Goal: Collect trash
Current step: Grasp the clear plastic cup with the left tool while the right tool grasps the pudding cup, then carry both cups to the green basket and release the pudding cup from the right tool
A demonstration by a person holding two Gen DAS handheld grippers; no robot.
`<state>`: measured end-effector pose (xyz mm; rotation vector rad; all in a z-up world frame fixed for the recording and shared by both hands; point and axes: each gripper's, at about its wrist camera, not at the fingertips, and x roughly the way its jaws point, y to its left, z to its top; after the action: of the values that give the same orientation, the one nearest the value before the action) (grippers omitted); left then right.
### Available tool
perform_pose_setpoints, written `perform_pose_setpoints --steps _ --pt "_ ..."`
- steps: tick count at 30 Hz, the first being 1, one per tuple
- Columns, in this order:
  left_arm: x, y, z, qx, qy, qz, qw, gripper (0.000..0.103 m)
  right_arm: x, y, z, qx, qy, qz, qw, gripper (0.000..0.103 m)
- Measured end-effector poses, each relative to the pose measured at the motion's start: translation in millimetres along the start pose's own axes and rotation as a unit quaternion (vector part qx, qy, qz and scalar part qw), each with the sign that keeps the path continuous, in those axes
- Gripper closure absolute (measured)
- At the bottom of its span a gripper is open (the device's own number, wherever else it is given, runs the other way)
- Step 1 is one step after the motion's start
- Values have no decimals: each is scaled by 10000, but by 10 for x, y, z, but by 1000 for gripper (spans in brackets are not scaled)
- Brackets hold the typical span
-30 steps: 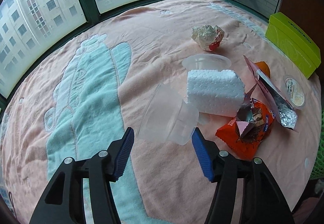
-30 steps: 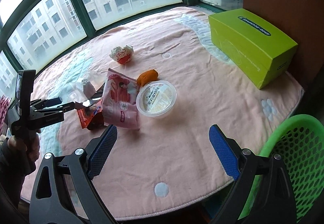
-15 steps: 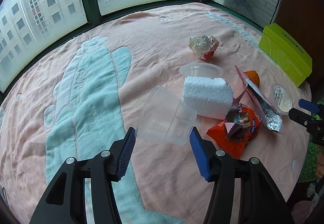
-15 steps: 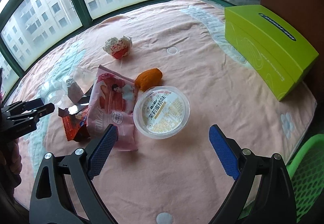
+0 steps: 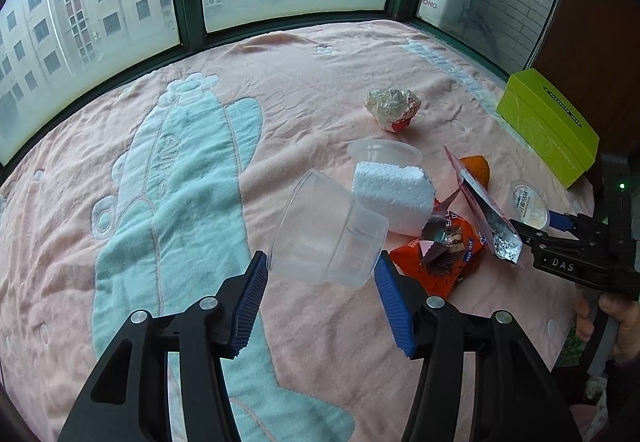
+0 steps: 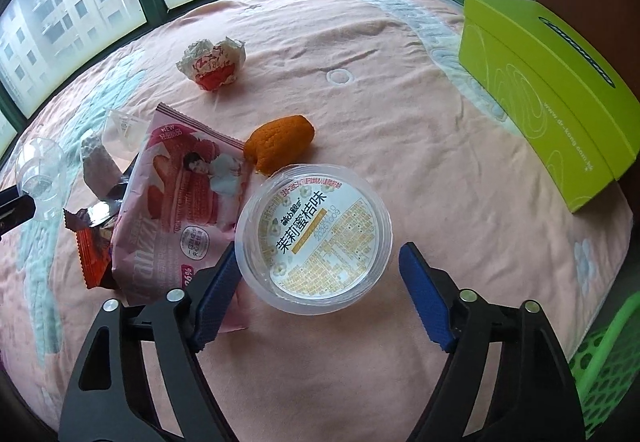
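Trash litters the pink blanket. Left tongs (image 5: 320, 276) pinch a light, crushable clear cup (image 5: 328, 234) by its sides. Right tongs (image 6: 316, 296) are closing around the lidded tub (image 6: 314, 236), not yet gripping its stiff rim.

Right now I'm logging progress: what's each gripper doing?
Left gripper: shut on the clear plastic cup.
Right gripper: closing around the round lidded plastic tub, not yet gripping.
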<state>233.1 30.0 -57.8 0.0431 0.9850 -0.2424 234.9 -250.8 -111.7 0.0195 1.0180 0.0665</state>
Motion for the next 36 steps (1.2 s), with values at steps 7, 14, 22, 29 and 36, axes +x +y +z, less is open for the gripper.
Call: perform_pose_setpoints --steps 7,14,22,29,36 --pt "-201 -79 -8 26 -158 -121 9998 50 -186 -11 -60 76 -129 151 9998 48" --pt "-408 -144 -23 5 -292 -260 9992 50 -433 -4 -168 129 -277 294 9991 48" --pt "-665 -362 -22 169 -510 -521 9972 50 -952 -73 -427 274 -628 342 9971 48" --pt "-805 -780 -34 469 -615 -886 9931 50 -1392 -378 -767 679 -786 126 9945 48" --pt "-838 -1379 -70 837 -606 -1342 9856 50 -1741 -845 -1214 1158 -837 -350 9891 48"
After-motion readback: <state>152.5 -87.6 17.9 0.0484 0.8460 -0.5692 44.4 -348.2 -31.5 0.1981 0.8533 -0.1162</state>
